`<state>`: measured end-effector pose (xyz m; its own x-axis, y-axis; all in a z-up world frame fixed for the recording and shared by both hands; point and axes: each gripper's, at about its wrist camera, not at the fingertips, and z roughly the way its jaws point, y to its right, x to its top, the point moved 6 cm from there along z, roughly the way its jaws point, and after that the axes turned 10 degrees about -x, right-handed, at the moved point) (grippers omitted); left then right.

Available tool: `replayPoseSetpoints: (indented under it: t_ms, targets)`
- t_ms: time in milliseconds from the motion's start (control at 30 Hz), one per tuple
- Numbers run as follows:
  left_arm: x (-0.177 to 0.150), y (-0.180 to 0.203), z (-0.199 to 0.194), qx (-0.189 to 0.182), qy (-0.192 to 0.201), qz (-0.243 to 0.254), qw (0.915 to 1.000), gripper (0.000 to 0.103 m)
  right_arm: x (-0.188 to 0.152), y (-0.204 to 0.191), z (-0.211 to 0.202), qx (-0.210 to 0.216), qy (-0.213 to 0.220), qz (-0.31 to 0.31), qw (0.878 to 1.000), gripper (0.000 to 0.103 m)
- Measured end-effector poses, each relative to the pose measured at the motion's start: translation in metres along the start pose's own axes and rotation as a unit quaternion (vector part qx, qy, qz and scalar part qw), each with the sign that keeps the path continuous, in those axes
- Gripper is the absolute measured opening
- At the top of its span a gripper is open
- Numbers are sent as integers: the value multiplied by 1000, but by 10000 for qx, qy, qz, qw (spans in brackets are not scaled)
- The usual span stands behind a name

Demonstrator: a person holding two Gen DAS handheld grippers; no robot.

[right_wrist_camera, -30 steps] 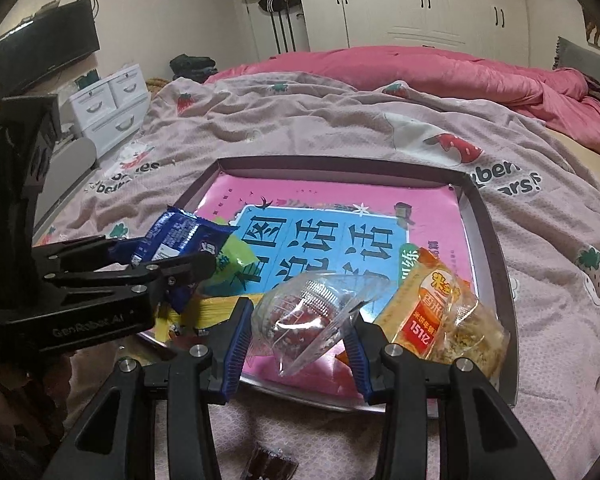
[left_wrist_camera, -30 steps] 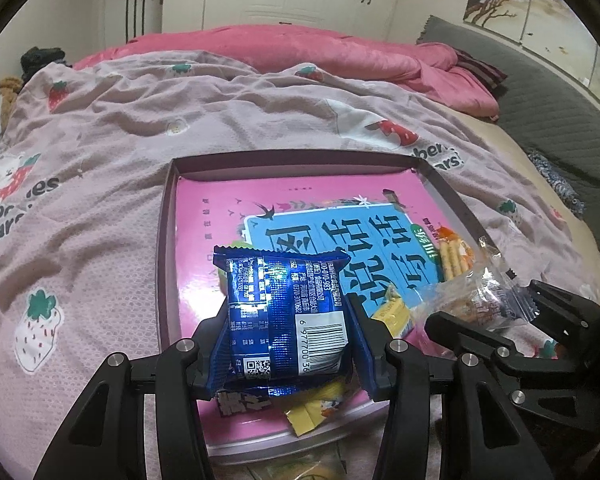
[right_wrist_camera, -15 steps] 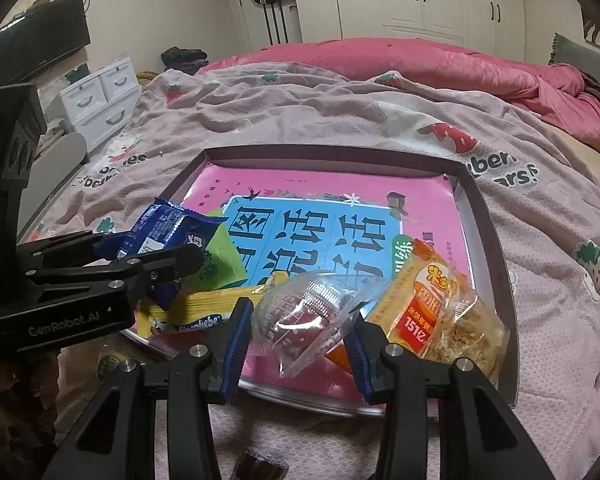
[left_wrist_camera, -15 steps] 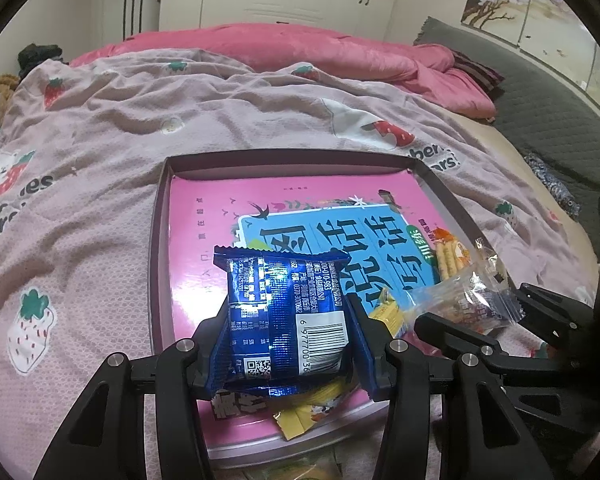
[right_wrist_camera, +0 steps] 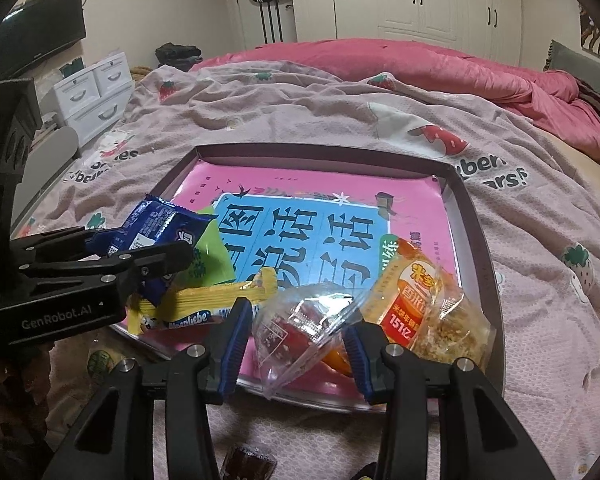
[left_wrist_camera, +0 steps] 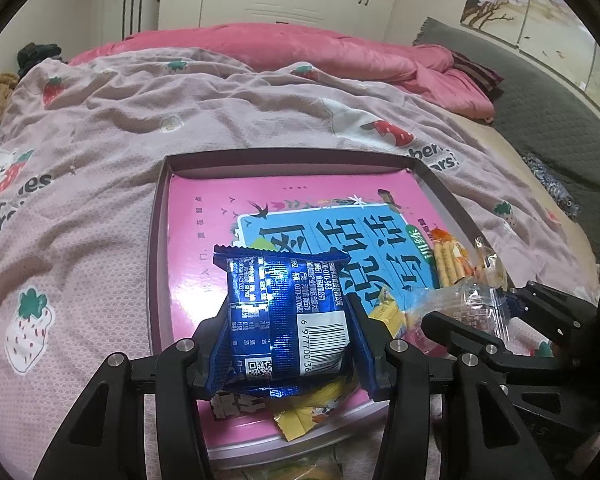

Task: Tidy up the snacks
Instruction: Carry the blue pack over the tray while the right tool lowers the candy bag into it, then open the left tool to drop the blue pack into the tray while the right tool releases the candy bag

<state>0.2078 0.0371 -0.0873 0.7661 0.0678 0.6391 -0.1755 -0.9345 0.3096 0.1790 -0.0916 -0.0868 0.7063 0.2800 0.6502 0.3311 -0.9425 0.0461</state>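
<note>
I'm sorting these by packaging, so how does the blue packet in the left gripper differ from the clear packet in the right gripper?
The blue packet is opaque foil printed with text and a barcode; the clear packet is see-through, showing something red inside. The blue packet looks plump and boxy, while the clear packet is crumpled, tapering to a corner at the bottom. Shared: each is pinched between a gripper's pads, left gripper and right gripper, above the tray.

The right gripper [right_wrist_camera: 296, 338] holds a clear snack packet [right_wrist_camera: 300, 330] between its blue pads above the tray's near rim [right_wrist_camera: 300, 394]. At left, the left gripper [right_wrist_camera: 140, 246] grips a blue packet [right_wrist_camera: 160, 224]; an orange packet [right_wrist_camera: 420, 304] lies just right.
</note>
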Motion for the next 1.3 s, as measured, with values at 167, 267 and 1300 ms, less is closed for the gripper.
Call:
replayPoseSetpoints:
  t_ms: [167, 267, 1300]
  targets:
    - [1, -2, 0, -35, 10, -93, 9999, 53, -1, 3, -5, -50, 54, 7, 10000, 48]
    - [0, -2, -1, -35, 3, -105, 9999, 53, -1, 4, -8, -96, 66, -7, 9999, 49]
    - [6, 16, -30, -43, 219, 69, 9997, 70, 4, 18, -38, -278, 410, 82, 9987, 51]
